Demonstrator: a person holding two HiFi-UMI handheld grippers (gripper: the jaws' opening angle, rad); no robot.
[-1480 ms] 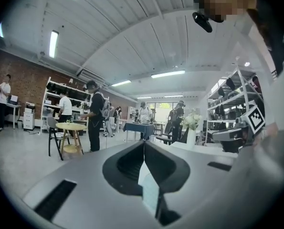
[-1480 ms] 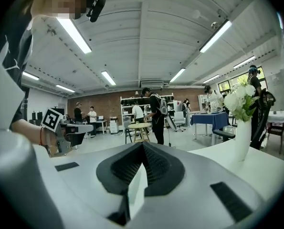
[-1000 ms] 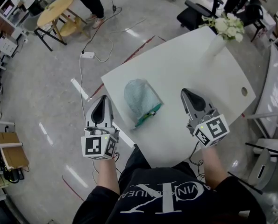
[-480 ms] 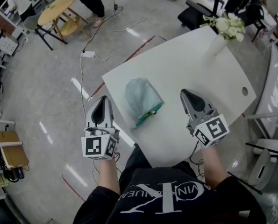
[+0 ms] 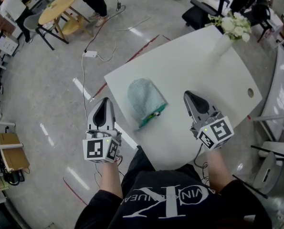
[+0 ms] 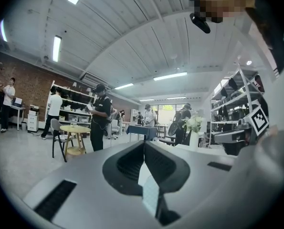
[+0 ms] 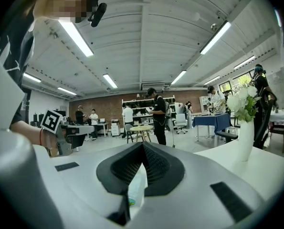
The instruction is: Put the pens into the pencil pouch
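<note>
At the centre of the head view, a teal fabric pencil pouch [image 5: 144, 99] lies flat on the white tabletop [image 5: 199, 66]. Lower left, off the table edge, the left gripper [image 5: 105, 101] is clenched on nothing. Right of the pouch, the right gripper [image 5: 187, 95] is likewise clenched and empty.

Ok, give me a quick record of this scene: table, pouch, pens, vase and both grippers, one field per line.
table: white, bears pouch and vase
pencil pouch: teal, lying flat between the grippers, green-edged end toward the person
pens: none identifiable
vase: white flowers, far corner
left gripper: shut, empty, off the table's left edge
right gripper: shut, empty, over the table
</note>
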